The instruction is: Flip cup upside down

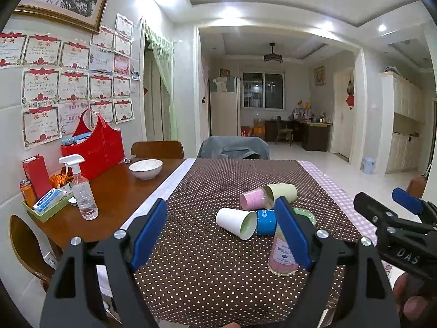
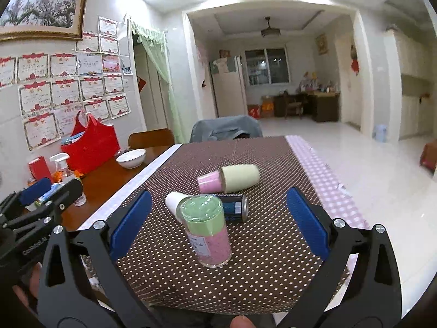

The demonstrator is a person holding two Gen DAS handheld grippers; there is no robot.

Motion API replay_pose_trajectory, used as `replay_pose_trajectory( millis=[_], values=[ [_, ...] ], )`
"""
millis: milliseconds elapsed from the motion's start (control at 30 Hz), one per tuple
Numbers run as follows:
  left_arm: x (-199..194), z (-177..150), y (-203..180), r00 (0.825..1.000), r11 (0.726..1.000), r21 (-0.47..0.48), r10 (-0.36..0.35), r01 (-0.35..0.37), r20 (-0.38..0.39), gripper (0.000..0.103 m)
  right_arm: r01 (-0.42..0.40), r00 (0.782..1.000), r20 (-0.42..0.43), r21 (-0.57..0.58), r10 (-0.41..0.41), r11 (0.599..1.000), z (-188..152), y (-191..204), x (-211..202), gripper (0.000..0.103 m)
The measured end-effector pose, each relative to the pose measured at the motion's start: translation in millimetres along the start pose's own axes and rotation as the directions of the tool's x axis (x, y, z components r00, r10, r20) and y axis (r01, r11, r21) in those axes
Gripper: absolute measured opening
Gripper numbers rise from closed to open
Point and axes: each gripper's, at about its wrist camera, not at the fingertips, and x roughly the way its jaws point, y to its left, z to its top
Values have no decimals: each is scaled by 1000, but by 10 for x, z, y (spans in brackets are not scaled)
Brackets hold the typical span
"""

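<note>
A white paper cup (image 1: 236, 222) lies on its side on the brown dotted tablecloth (image 1: 207, 268), mouth toward me; it also shows in the right wrist view (image 2: 173, 203). A pale green cup (image 1: 281, 193) (image 2: 240, 177) lies on its side farther back, beside a pink jar (image 1: 252, 198) (image 2: 209, 182). A blue can (image 1: 265, 222) (image 2: 235, 208) lies between them. A clear jar with a green lid and pink and green contents (image 2: 208, 231) stands upright in front. My left gripper (image 1: 222, 235) is open and empty above the cloth. My right gripper (image 2: 218, 224) is open around the upright jar without touching it.
A white bowl (image 1: 145, 168), a spray bottle (image 1: 82, 188), a red bag (image 1: 94, 147) and a green tray of small items (image 1: 46, 205) stand on the wooden table at the left. Chairs (image 1: 233, 147) stand at the far end. The right table edge drops to the floor.
</note>
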Motion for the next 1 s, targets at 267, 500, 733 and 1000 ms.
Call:
replay_pose_trajectory(
  millis=[267,500,733,1000],
  values=[
    [-68,-33,6,1000,1000,-1,0,0,9,80,33,999,17,-34,-32,999,-21,85,-49,97],
    [-81,-61,-25,1000,1000,8,-9,9,1,80,34,999,11,-32,-34,999,-19,95,-45,97],
    [-80,-68,-34,1000,1000,8,-11,11,2,80,34,999,10,-31,-34,999,-19,95,-42,97],
    [-80,-72,-36,1000,1000,5,-9,9,0,80,34,999,10,-33,-34,999,-23,103,-32,97]
  ],
)
